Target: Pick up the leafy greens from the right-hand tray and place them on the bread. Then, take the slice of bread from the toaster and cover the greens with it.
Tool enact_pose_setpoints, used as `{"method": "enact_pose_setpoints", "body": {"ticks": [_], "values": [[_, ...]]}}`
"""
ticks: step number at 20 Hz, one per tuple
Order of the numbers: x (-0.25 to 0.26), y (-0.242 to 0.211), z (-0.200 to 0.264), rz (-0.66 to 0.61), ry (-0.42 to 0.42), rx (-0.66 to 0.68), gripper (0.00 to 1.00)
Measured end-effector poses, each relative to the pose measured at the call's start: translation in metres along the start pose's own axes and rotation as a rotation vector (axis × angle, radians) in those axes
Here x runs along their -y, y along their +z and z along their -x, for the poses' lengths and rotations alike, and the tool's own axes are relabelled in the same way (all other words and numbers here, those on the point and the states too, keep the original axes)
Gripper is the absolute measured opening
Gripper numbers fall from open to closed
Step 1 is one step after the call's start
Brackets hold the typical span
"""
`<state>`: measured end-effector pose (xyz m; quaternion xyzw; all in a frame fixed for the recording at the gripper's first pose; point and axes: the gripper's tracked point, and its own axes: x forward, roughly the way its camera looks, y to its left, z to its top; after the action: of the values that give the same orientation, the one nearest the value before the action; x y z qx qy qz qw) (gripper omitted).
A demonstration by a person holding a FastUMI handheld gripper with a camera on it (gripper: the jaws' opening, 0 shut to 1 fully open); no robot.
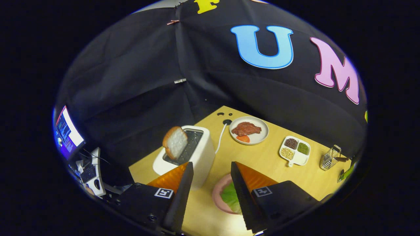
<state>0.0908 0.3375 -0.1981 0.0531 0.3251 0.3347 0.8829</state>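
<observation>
My gripper (210, 178) is released, its two fingers spread wide with nothing between them but open air above the pale wooden surface (262, 160). Just ahead of my left finger stands the white box-shaped toaster (197, 154), and a slice of bread with a brown crust and white crumb (175, 142) leans tilted out of its dark slot, toward the side away from me. A white cord (220, 138) runs from the toaster back to a dark round hole in the surface.

Close below, between my fingers and partly hidden behind the right one, sits a round pink plate (217, 195) with a green leaf of lettuce (231, 198) lying on it; I cannot tell whether bread lies under the leaf.

Beyond the fingers, further back, a round white plate (261, 137) carries a reddish-brown piece of meat (246, 128) and an orange-red slice (243, 138) just beside it. To its right is a white divided tray (300, 160) with dark, green and pale beans in separate compartments, and past that a small wire-mesh metal basket (329, 159). Off the surface, on my left, a lit monitor (67, 132) stands.
</observation>
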Motion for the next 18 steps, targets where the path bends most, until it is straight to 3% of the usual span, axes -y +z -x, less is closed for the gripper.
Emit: {"method": "enact_pose_setpoints", "body": {"ticks": [5, 10, 18], "values": [[-0.057, 0.025, -0.035, 0.040, 0.030, 0.007, 0.74], [-0.093, 0.028, -0.084, 0.103, -0.001, -0.044, 0.74], [-0.087, 0.003, -0.148, 0.127, -0.110, -0.155, 0.73]]}}
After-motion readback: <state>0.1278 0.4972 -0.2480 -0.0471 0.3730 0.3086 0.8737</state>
